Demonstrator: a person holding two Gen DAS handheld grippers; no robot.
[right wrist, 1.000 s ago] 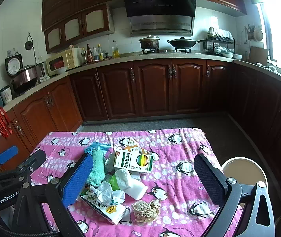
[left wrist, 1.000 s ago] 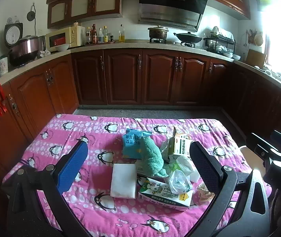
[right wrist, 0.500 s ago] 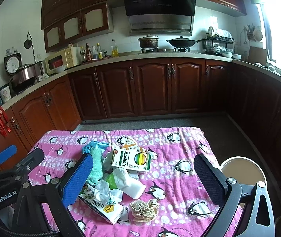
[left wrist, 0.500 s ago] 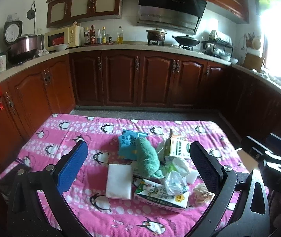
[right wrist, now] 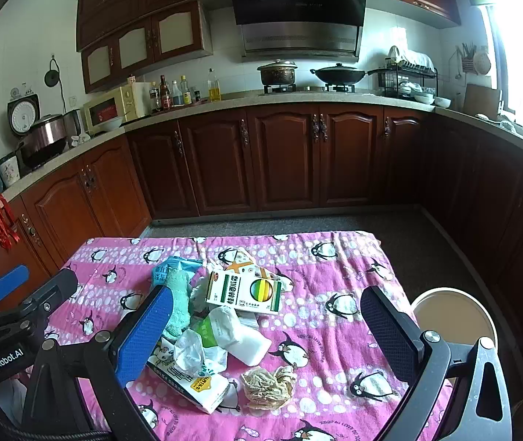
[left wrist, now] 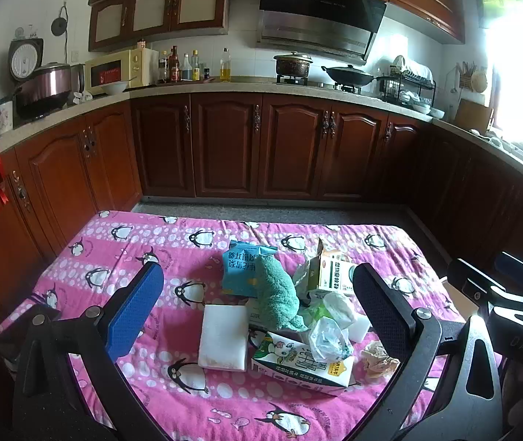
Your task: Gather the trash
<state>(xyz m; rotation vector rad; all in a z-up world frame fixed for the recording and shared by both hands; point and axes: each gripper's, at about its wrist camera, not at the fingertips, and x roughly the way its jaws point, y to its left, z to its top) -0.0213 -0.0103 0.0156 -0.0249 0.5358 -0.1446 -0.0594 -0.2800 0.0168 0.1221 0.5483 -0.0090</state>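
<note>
A pile of trash lies on the pink penguin tablecloth (left wrist: 121, 257): a blue packet (left wrist: 241, 270), a green fuzzy cloth (left wrist: 279, 299), a white pad (left wrist: 222, 336), a milk carton (left wrist: 301, 365), a medicine box (right wrist: 243, 292), crumpled plastic (right wrist: 195, 354) and a crumpled brown paper (right wrist: 268, 386). My left gripper (left wrist: 257, 312) is open and empty above the pile's near side. My right gripper (right wrist: 265, 334) is open and empty, with the pile between its fingers and to its left.
A round white bin (right wrist: 452, 316) stands on the floor by the table's right edge. Dark wooden cabinets (left wrist: 261, 147) and a countertop with appliances run along the back and both sides. Grey floor (right wrist: 390, 220) lies between table and cabinets.
Both views have shifted slightly; the pile sits a little lower and nearer in the right wrist view. Both grippers stay open and empty.
</note>
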